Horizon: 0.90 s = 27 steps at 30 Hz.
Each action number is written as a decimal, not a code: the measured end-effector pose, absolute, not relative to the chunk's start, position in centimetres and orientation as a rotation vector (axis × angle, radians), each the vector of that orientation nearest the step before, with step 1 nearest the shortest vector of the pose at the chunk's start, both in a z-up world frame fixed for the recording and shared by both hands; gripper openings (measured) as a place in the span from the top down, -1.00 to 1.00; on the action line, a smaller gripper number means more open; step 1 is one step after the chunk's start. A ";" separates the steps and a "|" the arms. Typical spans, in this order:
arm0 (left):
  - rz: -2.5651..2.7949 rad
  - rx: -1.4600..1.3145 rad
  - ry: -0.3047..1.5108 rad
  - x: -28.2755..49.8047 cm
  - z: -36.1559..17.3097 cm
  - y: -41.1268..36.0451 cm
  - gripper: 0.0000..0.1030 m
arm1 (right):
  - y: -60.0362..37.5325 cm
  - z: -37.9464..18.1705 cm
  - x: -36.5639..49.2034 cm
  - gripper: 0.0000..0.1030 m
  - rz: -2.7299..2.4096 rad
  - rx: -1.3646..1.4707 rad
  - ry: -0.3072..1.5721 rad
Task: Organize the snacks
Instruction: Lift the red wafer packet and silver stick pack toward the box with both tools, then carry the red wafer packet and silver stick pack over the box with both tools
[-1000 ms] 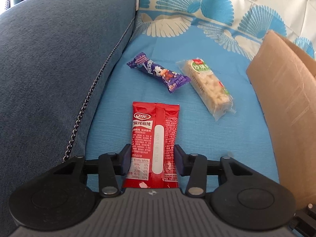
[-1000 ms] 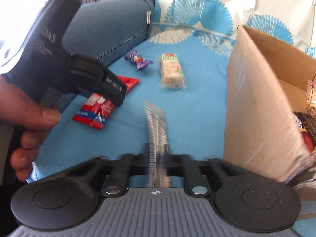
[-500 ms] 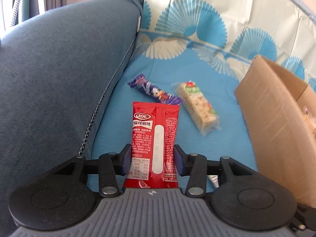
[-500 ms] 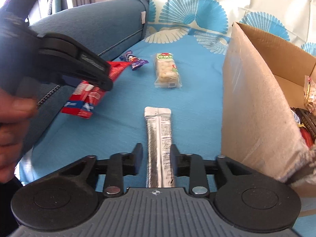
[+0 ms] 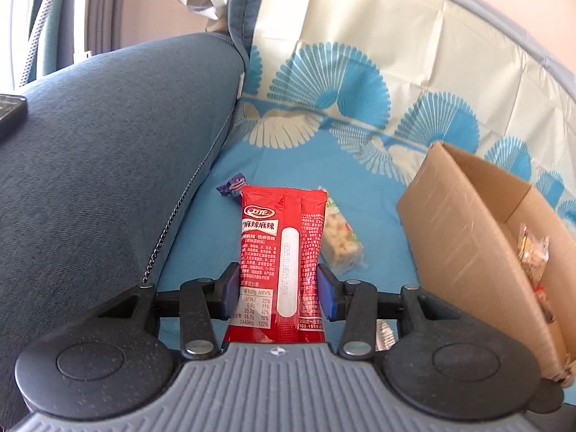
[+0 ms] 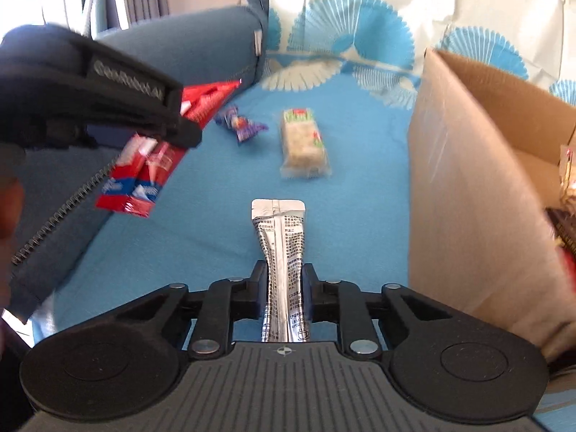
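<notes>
- Left tool is gripping the red snack packet across its lower half, blue pads pressing both long edges; the packet is hanging clear of the blue sofa cover, left of the cardboard box.
- Right tool is clamping the silver sachet at its near half; its jaws have just been closing, and the foil is pinching narrow between the pads.
- Handling, judged: both packs are looking light, thin and pliable, with slick film. A mid-length hold across the width is suiting them; hard squeezing is risking crushed contents.
- The rice-crisp bar is likely brittle; taking it by its long sides seems safest.
- The purple candy is small, with twisted ends.
- Count: one red packet, one silver sachet, one crisp bar and one purple candy; one box at right, already holding several wrapped snacks, number not readable.
</notes>
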State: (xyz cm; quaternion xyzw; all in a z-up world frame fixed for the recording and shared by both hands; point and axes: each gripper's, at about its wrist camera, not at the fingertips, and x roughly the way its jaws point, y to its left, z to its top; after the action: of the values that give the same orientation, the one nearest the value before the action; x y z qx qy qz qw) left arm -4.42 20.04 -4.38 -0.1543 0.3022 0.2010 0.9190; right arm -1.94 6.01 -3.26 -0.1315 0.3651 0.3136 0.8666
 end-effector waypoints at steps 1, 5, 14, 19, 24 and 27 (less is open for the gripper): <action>0.414 -0.322 0.614 -4.6 -4.3 20.0 0.05 | 5.9 -2.8 -2.2 0.61 0.662 -0.280 0.734; 0.402 -0.331 0.579 -5.6 -3.5 19.7 0.05 | 4.9 -1.0 -3.1 0.61 0.678 -0.259 0.652; 0.377 -0.326 0.547 -6.9 -2.0 19.0 0.05 | 3.0 1.5 -3.9 0.61 0.649 -0.230 0.582; 0.375 -0.333 0.537 -7.0 -1.4 19.2 0.05 | 2.1 2.6 -4.1 0.61 0.647 -0.233 0.551; 0.375 -0.326 0.537 -7.0 -0.9 19.2 0.05 | 1.8 3.2 -4.2 0.61 0.640 -0.225 0.535; 0.378 -0.322 0.543 -6.9 -0.8 19.3 0.05 | 1.7 4.0 -4.2 0.61 0.645 -0.217 0.514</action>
State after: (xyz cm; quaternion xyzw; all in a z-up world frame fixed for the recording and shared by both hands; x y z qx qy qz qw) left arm -6.90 19.29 -0.82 -0.1576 0.2655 0.1846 0.9331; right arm -4.20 1.68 4.00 -0.1052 0.2492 0.3130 0.9104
